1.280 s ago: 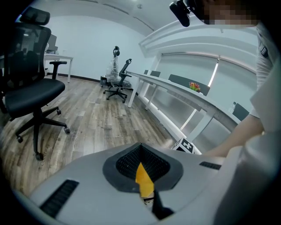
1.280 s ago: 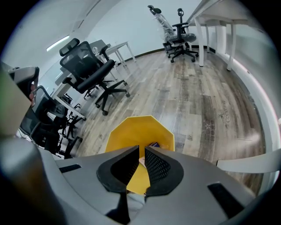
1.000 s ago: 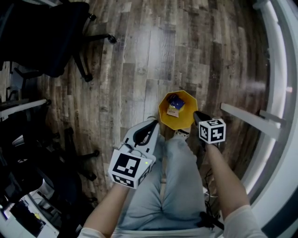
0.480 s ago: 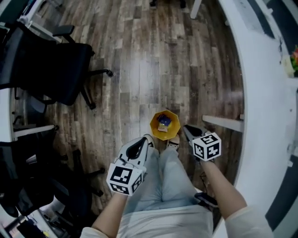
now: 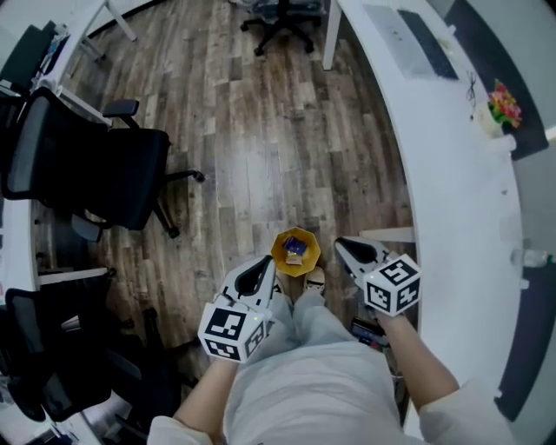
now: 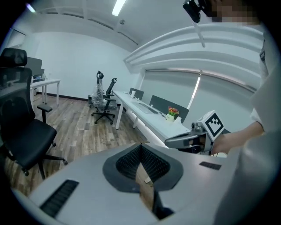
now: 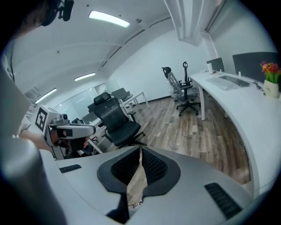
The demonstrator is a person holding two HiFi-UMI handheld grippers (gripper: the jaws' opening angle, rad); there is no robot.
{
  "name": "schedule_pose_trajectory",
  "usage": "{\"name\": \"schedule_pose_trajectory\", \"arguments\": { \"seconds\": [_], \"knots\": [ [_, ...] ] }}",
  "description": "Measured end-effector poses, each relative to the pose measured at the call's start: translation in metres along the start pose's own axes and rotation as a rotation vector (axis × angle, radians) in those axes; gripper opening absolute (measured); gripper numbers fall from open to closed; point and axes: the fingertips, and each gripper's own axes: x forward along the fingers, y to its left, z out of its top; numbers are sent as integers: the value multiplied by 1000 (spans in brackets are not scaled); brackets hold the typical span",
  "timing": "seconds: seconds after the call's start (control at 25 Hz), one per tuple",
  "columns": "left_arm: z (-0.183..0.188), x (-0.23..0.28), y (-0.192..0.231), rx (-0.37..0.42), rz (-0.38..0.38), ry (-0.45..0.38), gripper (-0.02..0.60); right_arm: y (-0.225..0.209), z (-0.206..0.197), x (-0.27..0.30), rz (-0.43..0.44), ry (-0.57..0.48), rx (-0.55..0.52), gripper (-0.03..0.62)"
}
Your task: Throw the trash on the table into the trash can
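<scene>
A yellow trash can (image 5: 280,253) stands on the wood floor by the person's feet, holding a blue packet (image 5: 295,246) and a tan scrap. My left gripper (image 5: 264,262) hangs just left of the can and high above it, jaws shut with nothing in them. To the can's right, my right gripper (image 5: 341,244) is also shut and empty. In the left gripper view the left gripper (image 6: 140,150) points across the room, with the right gripper (image 6: 186,139) beside it. The right gripper (image 7: 140,151) faces the office, the left gripper (image 7: 72,128) at its left.
A long curved white table (image 5: 452,165) runs along the right, carrying a flower pot (image 5: 497,109) and a keyboard (image 5: 417,39). Black office chairs (image 5: 95,174) stand at the left, and another chair (image 5: 280,17) at the far end. The person's legs fill the view below.
Both grippers have risen well above the floor, still shut. The trash can looks smaller and farther below, and the white table with its flower pot has come into view.
</scene>
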Motion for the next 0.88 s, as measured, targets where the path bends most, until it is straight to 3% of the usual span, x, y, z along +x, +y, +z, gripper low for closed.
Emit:
{"name": "schedule_pose_trajectory", "arguments": {
  "seconds": [0.24, 0.56, 0.88],
  "knots": [
    [17, -8, -16, 5, -23, -2, 0, 29, 36, -26, 24, -65, -54, 41],
    [38, -12, -27, 30, -47, -39, 0, 71, 75, -40, 176, -147, -45, 40],
    [65, -12, -26, 62, -51, -80, 0, 81, 88, -44, 204, -172, -61, 32]
  ]
}}
